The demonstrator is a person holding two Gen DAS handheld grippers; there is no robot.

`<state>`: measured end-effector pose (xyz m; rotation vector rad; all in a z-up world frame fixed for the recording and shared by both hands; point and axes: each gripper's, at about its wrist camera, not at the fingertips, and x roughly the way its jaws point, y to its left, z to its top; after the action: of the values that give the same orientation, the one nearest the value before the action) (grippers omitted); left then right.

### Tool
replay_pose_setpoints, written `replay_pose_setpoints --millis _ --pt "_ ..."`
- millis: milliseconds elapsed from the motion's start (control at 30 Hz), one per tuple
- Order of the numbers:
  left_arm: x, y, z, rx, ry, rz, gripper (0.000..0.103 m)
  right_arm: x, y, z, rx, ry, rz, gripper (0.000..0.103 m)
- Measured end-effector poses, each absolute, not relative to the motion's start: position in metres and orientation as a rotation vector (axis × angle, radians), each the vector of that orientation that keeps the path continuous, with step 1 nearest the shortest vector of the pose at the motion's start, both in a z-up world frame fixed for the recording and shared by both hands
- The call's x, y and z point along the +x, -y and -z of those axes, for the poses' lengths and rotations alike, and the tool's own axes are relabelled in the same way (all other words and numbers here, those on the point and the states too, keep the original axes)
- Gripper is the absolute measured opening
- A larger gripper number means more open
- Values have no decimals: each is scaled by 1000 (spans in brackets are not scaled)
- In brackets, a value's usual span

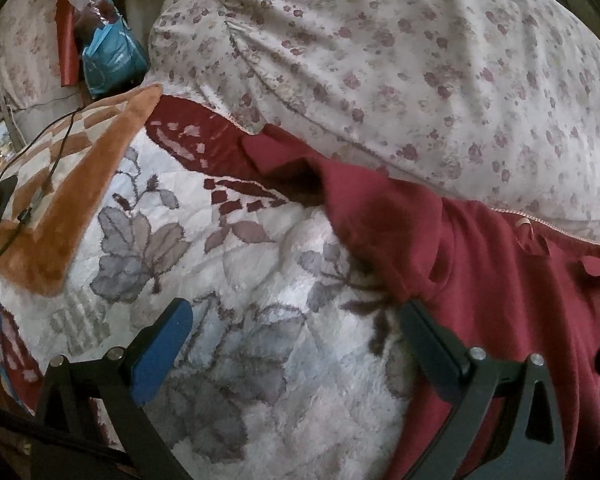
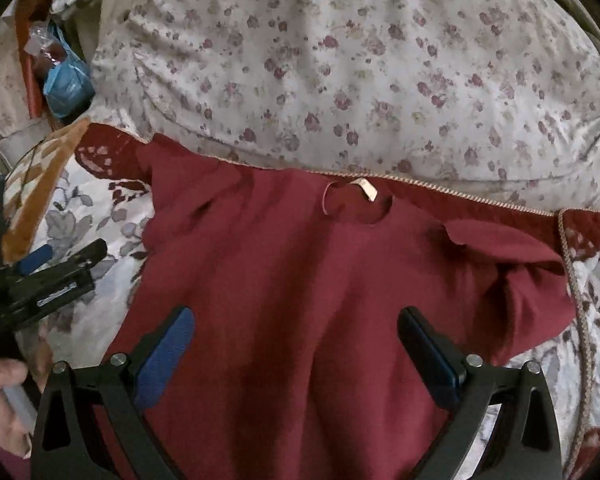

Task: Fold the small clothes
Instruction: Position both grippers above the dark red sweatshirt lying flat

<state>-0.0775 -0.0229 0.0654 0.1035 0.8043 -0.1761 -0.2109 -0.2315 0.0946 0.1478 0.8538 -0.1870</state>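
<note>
On the bed, a dark red top (image 2: 300, 272) lies spread flat on a white plush blanket (image 1: 260, 280) patterned with grey leaves and maroon borders, its neckline and pale label (image 2: 367, 189) pointing toward a large floral duvet (image 2: 340, 60) heaped along the far side. From my right wrist camera, the right tool (image 2: 296, 344) hangs over the middle of the garment with its jaws spread wide, nothing between them; the blue pad (image 2: 162, 360) of one finger faces inward and both fingers frame bare red cloth. From my left wrist camera, the left tool (image 1: 296, 340) is also spread wide and empty, sitting at the garment's left edge: one finger (image 1: 432, 344) is at the red hem near the sleeve (image 1: 284, 160), the other blue-padded finger (image 1: 160, 352) is over the white blanket. I cannot tell whether either tool touches the fabric.

In the right view the left tool appears at the left margin, with a person's hand (image 2: 0, 400) gripping its handle low in the corner. An orange-and-cream checked blanket (image 1: 60, 200) lies folded at the blanket's left end with a thin black cable (image 1: 60, 148) trailing across it. Beyond it, near the far left corner, a blue plastic bag (image 1: 112, 60) rests beside a red strip (image 1: 66, 36).
</note>
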Motion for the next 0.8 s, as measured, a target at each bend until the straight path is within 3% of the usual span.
replay_pose_setpoints --millis 800 --pt "-75 43 -59 156 -800 189 103 -179 241 -59 152 -894 265 103"
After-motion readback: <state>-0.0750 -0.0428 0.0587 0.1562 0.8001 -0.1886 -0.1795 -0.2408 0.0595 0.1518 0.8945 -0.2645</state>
